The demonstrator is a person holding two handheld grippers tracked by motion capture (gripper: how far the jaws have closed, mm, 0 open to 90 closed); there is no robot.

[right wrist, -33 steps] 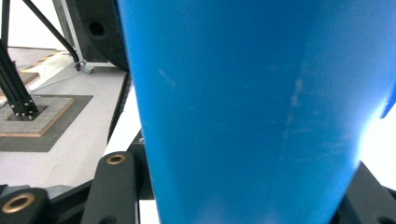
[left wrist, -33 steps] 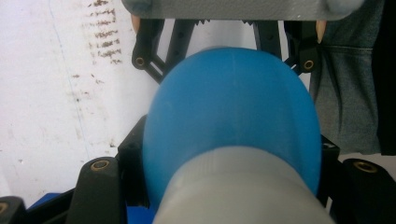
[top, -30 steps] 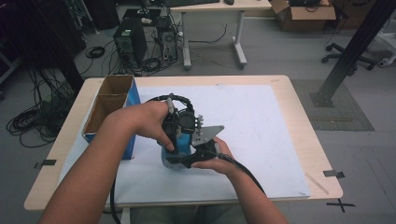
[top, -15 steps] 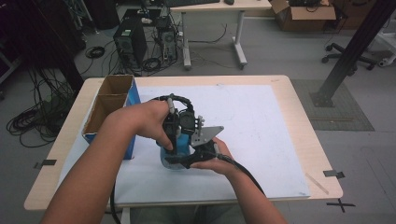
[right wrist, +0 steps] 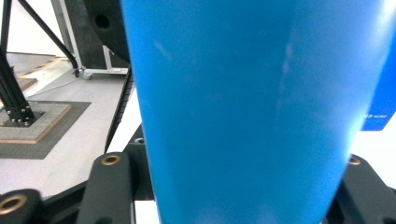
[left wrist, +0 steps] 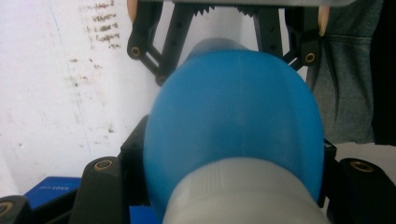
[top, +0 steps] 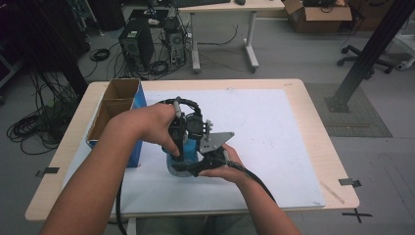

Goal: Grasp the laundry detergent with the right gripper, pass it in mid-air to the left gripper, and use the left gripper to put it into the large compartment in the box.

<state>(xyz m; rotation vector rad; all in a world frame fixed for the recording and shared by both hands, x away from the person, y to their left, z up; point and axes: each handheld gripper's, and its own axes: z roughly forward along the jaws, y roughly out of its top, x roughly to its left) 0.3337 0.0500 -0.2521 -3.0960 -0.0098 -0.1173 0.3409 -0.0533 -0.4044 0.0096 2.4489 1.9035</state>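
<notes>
Since the earlier frames very little has moved: both hands and the blue bottle sit at the same spot near the front of the table, and the left hand has only settled a touch lower over the top.

The bottle is at the near middle of the white sheet, just right of the blue cardboard box. The left gripper comes down on it from above. In the left gripper view its black jaws stand on either side of the bottle's rounded blue shoulder, with a grey ribbed cap nearest the camera, so they are closed around the upper body. The right gripper, held in the right hand, meets the bottle from the near right. In the right gripper view the smooth blue wall stands between the two jaws, clamped on the lower body.

The bottle looks like smooth moulded plastic, probably light and stiff enough to keep its shape, though a thin wall could dent under a hard squeeze. The glossy surface and rounded, tapering shoulder look likely to slip. The straight lower wall seems the safer place to hold, and the ribbed cap offers purchase for twisting.
</notes>
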